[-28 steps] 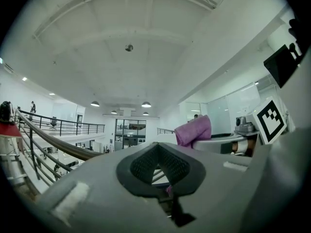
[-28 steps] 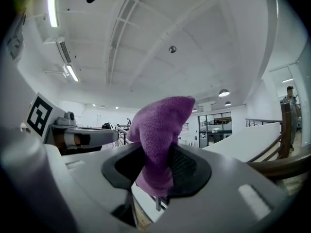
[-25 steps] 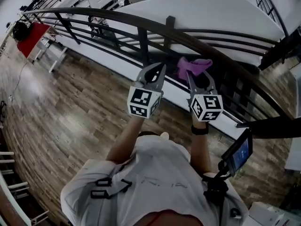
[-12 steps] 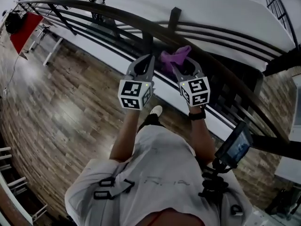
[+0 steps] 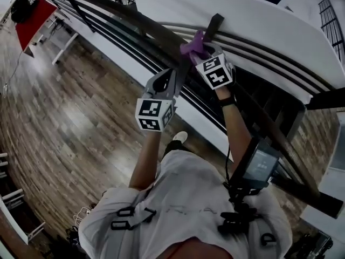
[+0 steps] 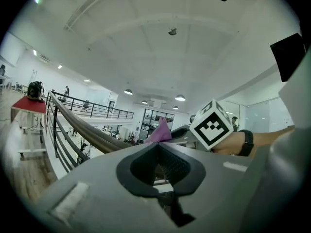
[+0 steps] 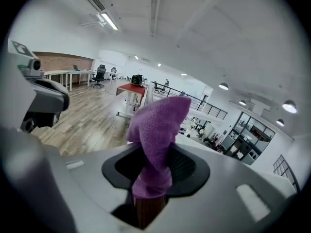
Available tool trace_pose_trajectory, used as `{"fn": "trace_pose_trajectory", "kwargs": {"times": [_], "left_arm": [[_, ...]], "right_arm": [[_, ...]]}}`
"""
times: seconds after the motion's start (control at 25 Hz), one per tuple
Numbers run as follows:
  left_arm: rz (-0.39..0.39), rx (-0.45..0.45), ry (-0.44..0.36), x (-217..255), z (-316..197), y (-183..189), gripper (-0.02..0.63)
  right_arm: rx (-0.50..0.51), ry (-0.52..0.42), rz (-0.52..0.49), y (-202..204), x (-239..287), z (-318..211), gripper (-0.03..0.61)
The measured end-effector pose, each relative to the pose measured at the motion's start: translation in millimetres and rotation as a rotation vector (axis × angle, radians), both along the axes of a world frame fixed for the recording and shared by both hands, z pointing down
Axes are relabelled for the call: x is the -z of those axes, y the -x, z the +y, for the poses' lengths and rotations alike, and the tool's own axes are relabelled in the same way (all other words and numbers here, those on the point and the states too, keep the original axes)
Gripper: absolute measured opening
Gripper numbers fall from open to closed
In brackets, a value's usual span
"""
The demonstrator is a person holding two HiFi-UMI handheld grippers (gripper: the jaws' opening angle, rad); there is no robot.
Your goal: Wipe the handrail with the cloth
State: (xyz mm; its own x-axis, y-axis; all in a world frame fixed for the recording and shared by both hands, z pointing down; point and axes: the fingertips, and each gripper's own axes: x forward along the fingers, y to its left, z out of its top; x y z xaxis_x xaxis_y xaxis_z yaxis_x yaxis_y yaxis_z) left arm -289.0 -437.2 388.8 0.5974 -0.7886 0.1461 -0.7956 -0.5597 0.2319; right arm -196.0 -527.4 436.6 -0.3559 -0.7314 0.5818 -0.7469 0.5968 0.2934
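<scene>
The right gripper (image 5: 203, 50) has its jaws pressed together on a bunched purple cloth (image 5: 192, 46), which stands up out of them as a loose tuft in the right gripper view (image 7: 158, 125). In the head view the cloth sits at the dark curved wooden handrail (image 5: 135, 17), just beside a dark upright post (image 5: 213, 25); it looks to be against the rail's top, though actual contact cannot be confirmed. The left gripper (image 5: 173, 74) hangs lower, on the near side of the railing bars, its jaws closed on nothing (image 6: 158, 147). The chief risk, as I judge it, is the thin pinch: friction in a stroke along the rail could drag the cloth free, and it would drop past the bars to the level below. The post could also snag the tuft, and with so little fabric in front, the hard jaws may scrape the wood.
</scene>
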Motion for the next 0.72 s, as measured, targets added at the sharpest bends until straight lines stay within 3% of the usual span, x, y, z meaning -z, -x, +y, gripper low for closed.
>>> {"fn": "trace_pose_trajectory", "kwargs": {"times": [0.12,0.2,0.36,0.52,0.72], "left_arm": [[0.004,0.025,0.023,-5,-16,9,0.000],[0.001,0.030,0.030,-10,-20,10,0.000],[-0.008,0.032,0.042,-19,-25,4,0.000],[-0.008,0.040,0.062,-23,-15,-14,0.000],[-0.012,0.039,0.053,-14,2,-42,0.000]], "right_arm": [[0.056,0.106,0.072,15,-30,-22,0.135],[0.059,0.129,0.104,14,-42,-27,0.131],[0.029,0.155,-0.035,10,-43,-36,0.121],[0.085,0.179,-0.134,3,-49,-29,0.117],[0.138,0.238,-0.169,-20,-46,-17,0.117]]}}
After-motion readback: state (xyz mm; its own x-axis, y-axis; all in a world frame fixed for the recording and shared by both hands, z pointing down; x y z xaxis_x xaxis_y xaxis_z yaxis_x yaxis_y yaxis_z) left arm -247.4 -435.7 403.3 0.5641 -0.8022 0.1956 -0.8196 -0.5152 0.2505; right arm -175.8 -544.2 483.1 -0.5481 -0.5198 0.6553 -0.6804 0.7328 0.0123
